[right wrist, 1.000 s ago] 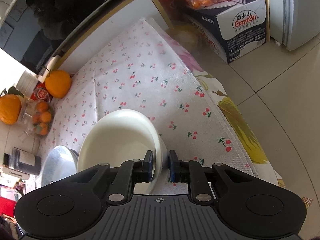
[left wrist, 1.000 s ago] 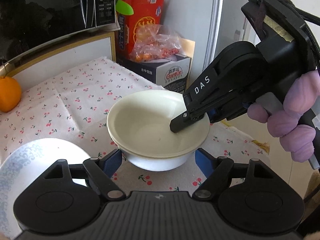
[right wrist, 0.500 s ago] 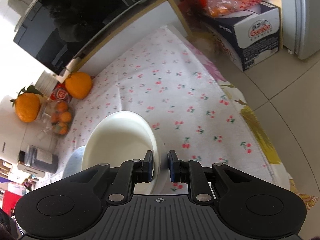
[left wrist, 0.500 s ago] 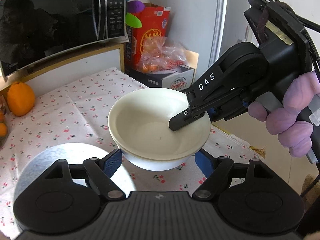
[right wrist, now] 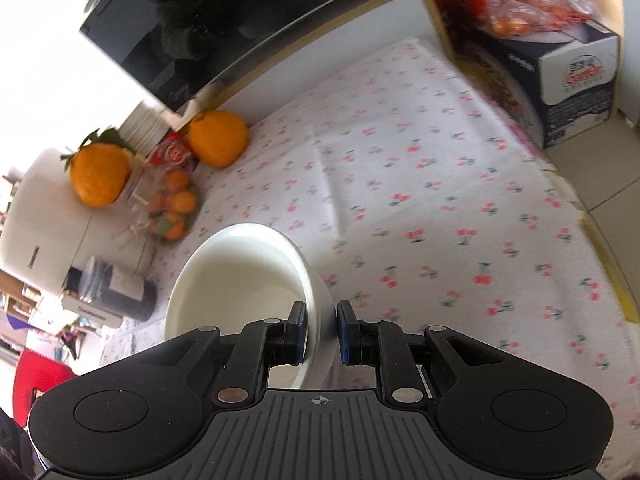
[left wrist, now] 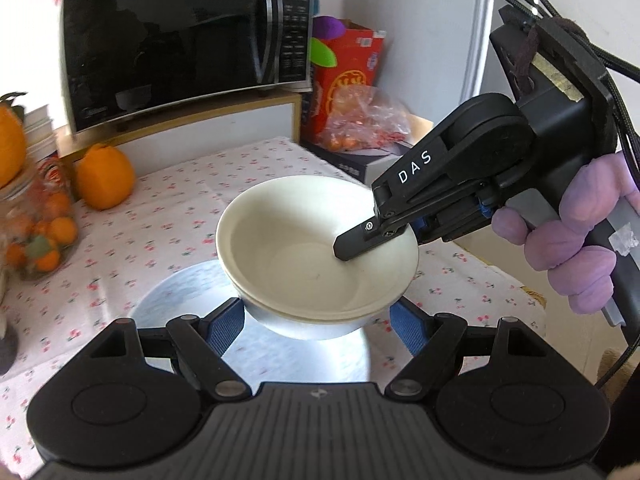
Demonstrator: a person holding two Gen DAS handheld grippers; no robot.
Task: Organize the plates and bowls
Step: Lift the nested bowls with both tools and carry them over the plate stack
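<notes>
A cream bowl [left wrist: 316, 248] hangs in the air above a white plate [left wrist: 256, 344] with a pale blue rim pattern that lies on the cherry-print tablecloth. My right gripper [right wrist: 321, 336] is shut on the bowl's rim [right wrist: 316, 320], one finger inside and one outside; it also shows in the left wrist view [left wrist: 360, 240]. My left gripper [left wrist: 318, 320] is open, its blue pads either side of the bowl's lower wall and apart from it.
A microwave [left wrist: 184, 44] stands on a shelf at the back. A large orange [left wrist: 105, 176] and a jar of small oranges [left wrist: 36, 224] sit at the left. Boxes and a bag of fruit [left wrist: 360, 128] stand beyond the table's right edge [right wrist: 592, 232]. A dark jar [right wrist: 116, 292] is at the left.
The bowl has been lifted and carried left, from beside the plate to above it. Both grippers moved with it; more of the microwave and oranges came into view.
</notes>
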